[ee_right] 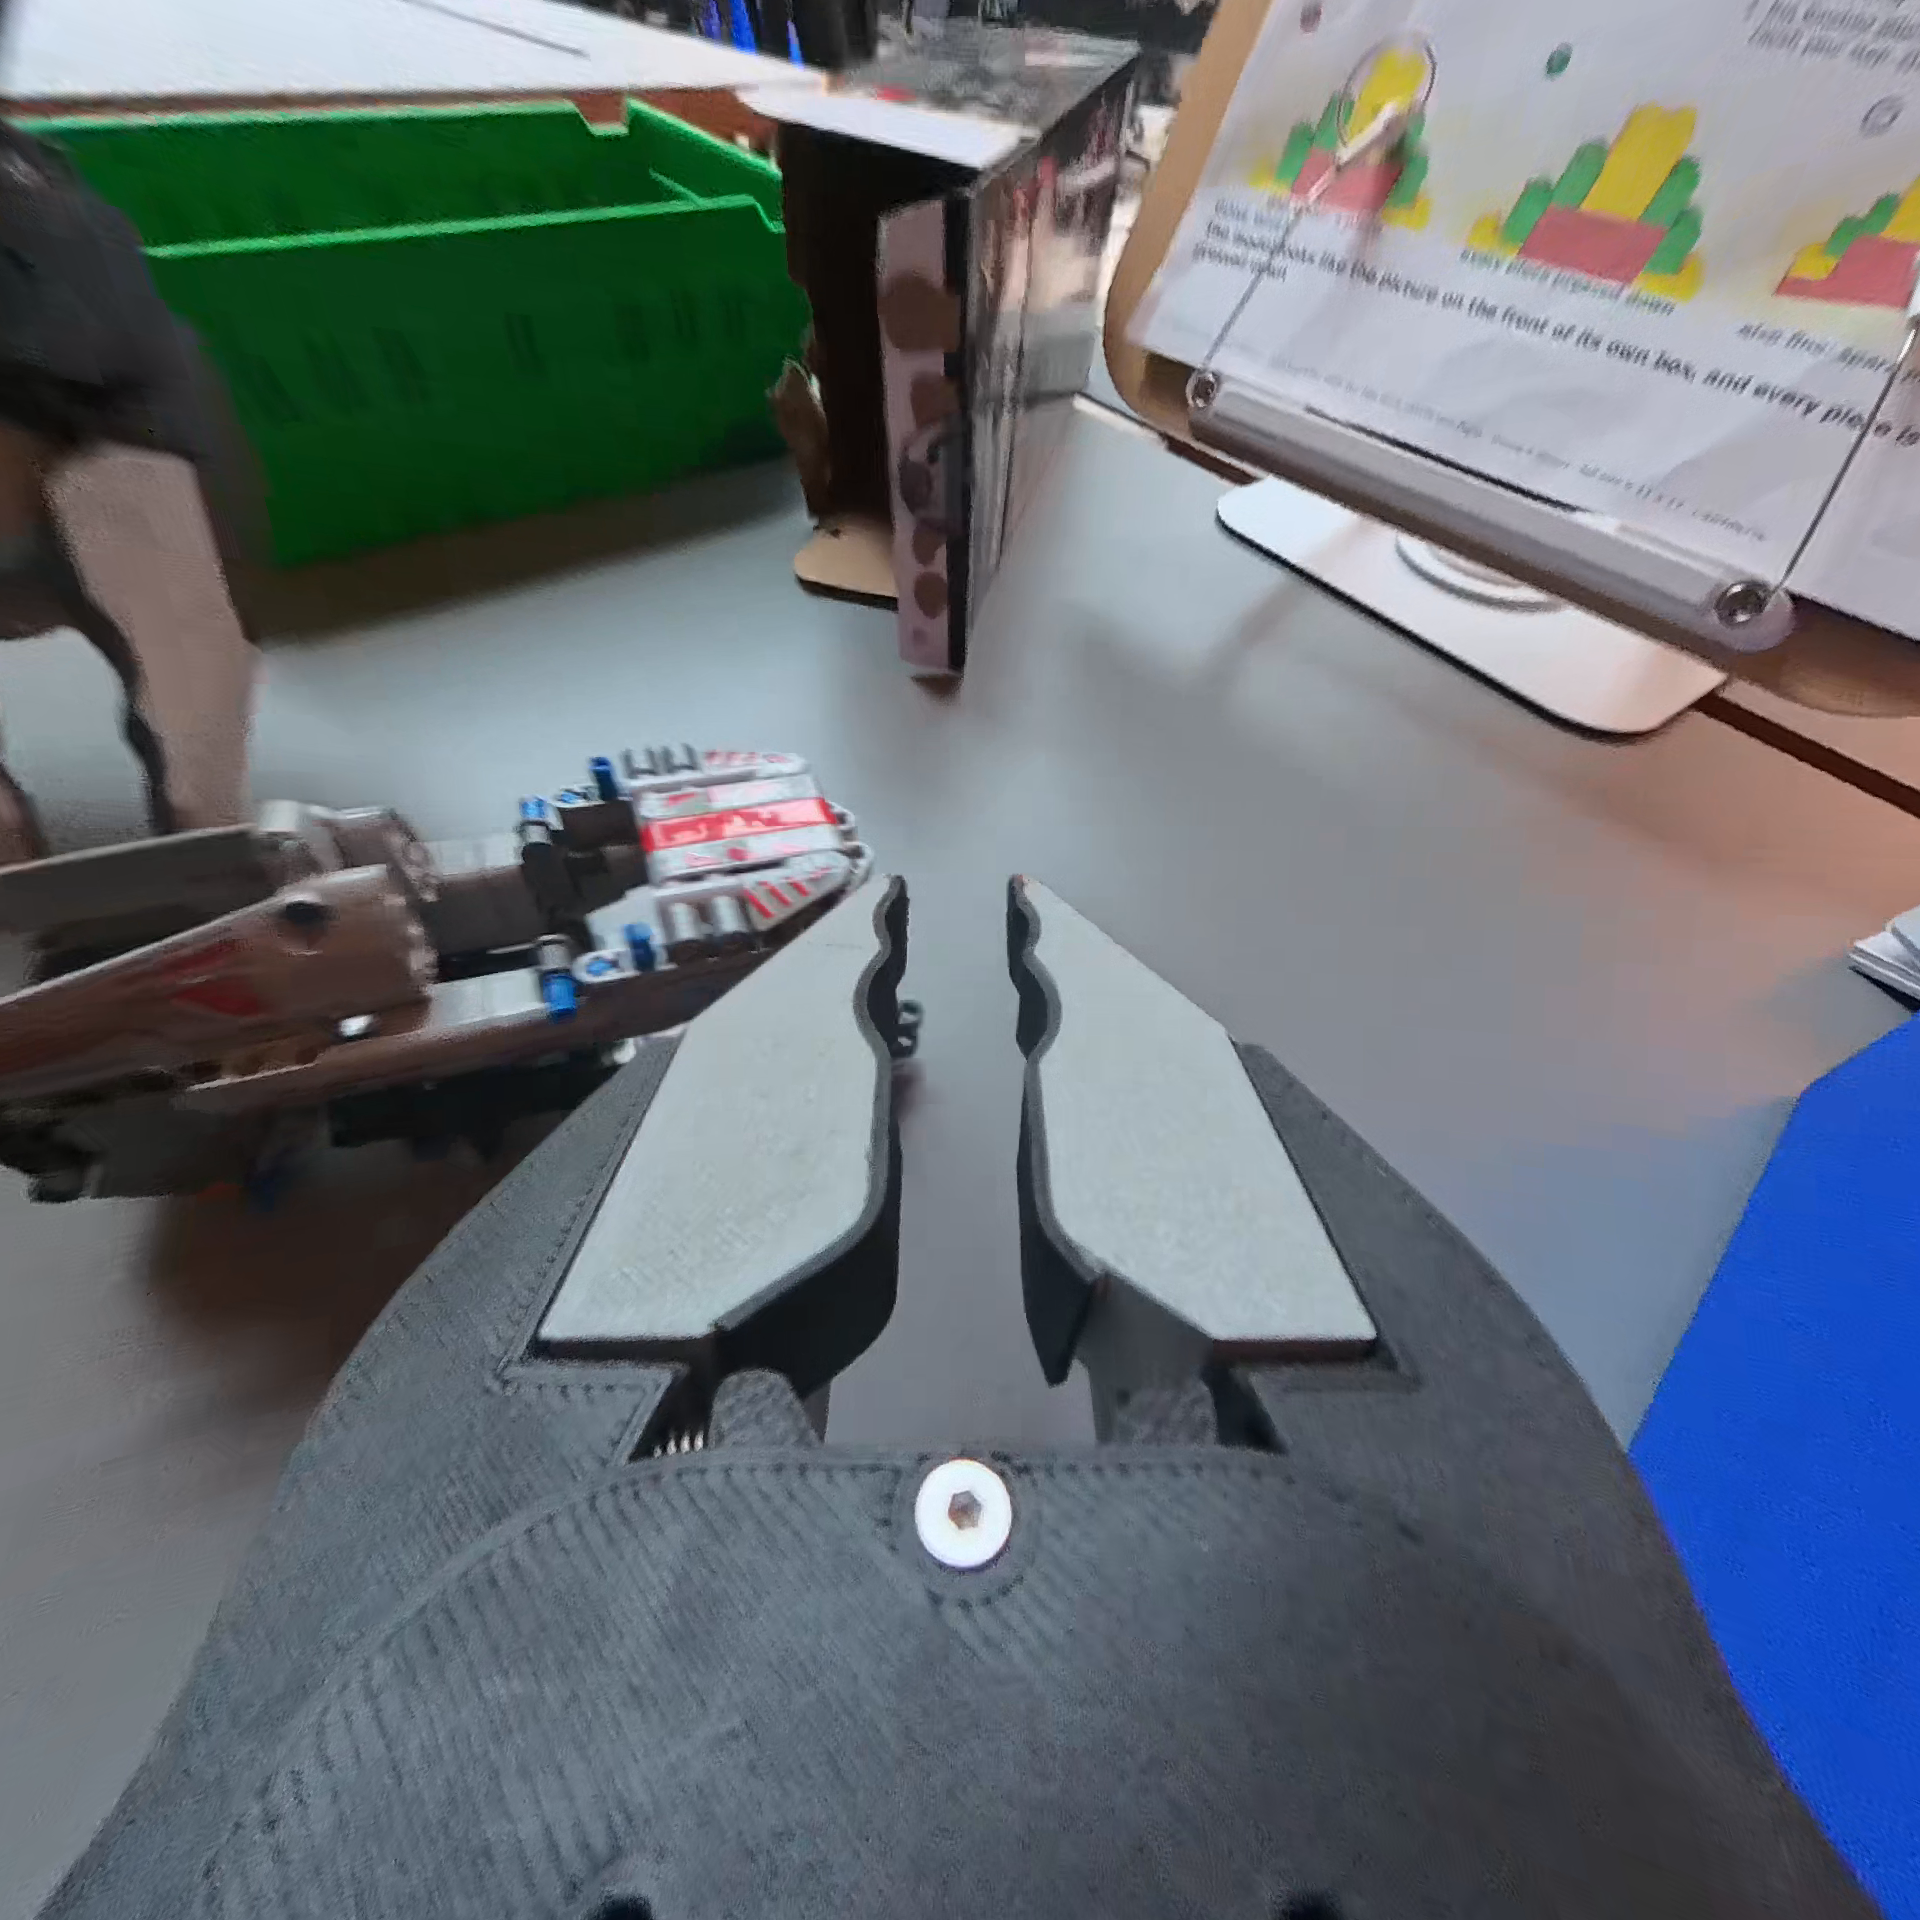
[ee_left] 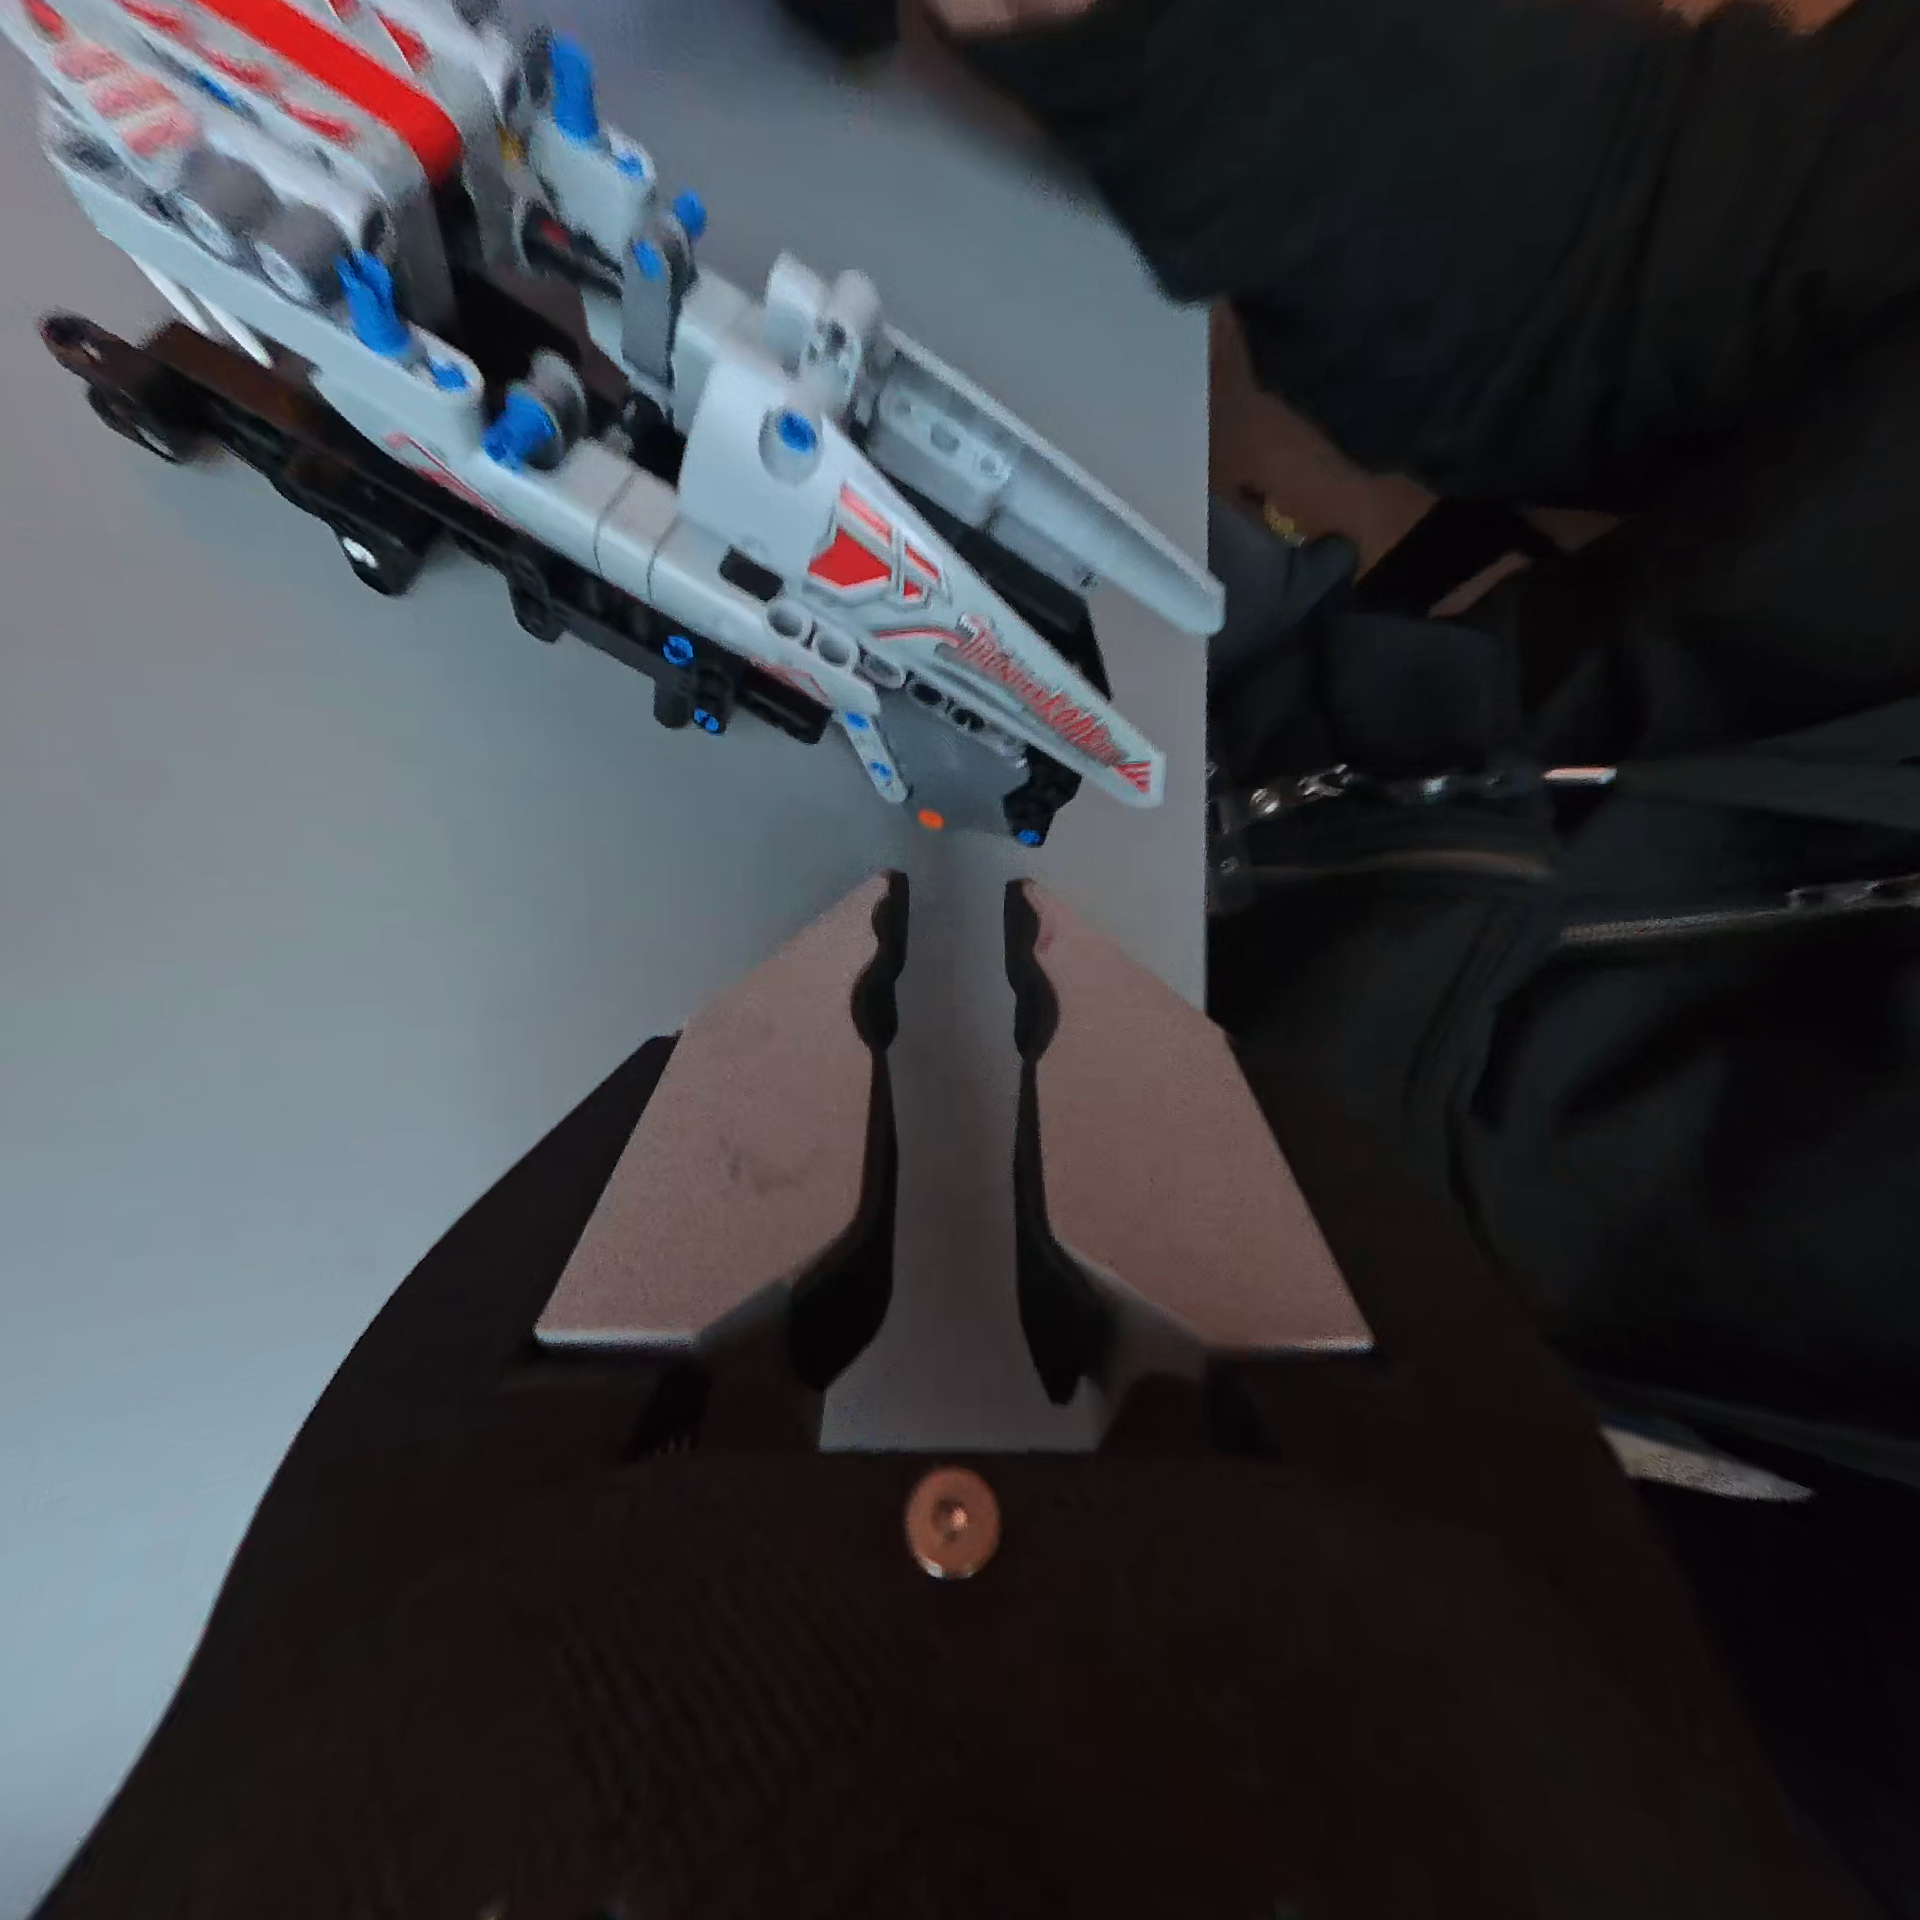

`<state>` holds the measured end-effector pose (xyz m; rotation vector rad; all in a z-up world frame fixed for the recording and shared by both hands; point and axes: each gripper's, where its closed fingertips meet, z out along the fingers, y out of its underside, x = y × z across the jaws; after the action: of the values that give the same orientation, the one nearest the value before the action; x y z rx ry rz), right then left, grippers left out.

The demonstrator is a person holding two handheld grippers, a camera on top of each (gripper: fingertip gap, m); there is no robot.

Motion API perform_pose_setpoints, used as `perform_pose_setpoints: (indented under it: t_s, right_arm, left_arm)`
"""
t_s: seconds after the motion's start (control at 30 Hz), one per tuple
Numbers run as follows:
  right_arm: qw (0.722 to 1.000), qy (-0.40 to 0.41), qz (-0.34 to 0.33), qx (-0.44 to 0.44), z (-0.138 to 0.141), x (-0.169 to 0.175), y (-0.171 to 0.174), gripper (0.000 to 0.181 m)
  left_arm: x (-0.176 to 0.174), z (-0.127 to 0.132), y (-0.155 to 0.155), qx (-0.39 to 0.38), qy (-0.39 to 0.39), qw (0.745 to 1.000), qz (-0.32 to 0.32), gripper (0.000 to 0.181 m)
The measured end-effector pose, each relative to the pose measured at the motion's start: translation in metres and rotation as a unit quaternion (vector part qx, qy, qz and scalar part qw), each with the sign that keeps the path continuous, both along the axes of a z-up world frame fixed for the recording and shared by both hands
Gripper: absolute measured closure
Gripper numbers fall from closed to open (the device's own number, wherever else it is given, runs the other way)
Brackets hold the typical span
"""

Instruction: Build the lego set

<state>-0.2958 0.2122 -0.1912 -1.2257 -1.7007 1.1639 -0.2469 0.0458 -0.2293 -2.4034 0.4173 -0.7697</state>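
Note:
A long white, black and red lego vehicle model (ee_left: 644, 488) with blue pins lies on the grey table (ee_left: 260, 935). My left gripper (ee_left: 956, 883) is open and empty, its tips just short of the model's pointed grey end near the table edge. In the right wrist view the same model (ee_right: 436, 956) lies to the left on the table. My right gripper (ee_right: 956, 894) is open and empty, just right of the model's red-striped end. A small black lego piece (ee_right: 906, 1023) shows beside its left finger; whether it belongs to the model is unclear.
A green bin (ee_right: 447, 312) stands at the back left, an open cardboard box (ee_right: 956, 343) stands upright behind the model, and an instruction sheet on a stand (ee_right: 1538, 343) is at the back right. A blue surface (ee_right: 1808, 1403) lies right. A person in black (ee_left: 1558, 416) is beyond the table edge. Left tips to right tips: about 20 cm.

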Motion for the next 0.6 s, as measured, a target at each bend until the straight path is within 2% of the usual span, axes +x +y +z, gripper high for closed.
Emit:
perform_pose_setpoints:
  t_s: [0.07,0.13,0.23,0.37,0.53,0.6]
  right_arm:
    - [1.0,0.0,0.016,0.023,0.0,0.009,-0.011,0.166]
    - [0.998,-0.013,0.024,0.063,-0.006,0.018,-0.017,0.164]
    - [0.993,-0.037,0.07,0.084,-0.016,0.037,-0.037,0.166]
    - [0.984,-0.082,0.149,0.054,-0.039,0.065,-0.076,0.158]
    - [0.978,-0.095,0.157,0.097,-0.048,0.066,-0.087,0.148]
    - [0.974,-0.103,0.172,0.105,-0.05,0.063,-0.09,0.163]
  left_arm:
    - [-0.005,-0.013,0.003,-0.003,0.051,0.999,-0.006,0.17]
    - [-0.007,-0.016,0.006,0.014,0.076,0.997,-0.013,0.179]
    - [0.009,-0.004,0.008,0.041,0.027,0.998,-0.037,0.175]
    - [0.02,-0.001,0.018,0.069,0.037,0.996,-0.052,0.177]
    - [0.042,0.01,0.038,0.11,0.029,0.992,-0.049,0.181]
    - [0.053,0.013,0.04,0.112,0.029,0.991,-0.06,0.181]
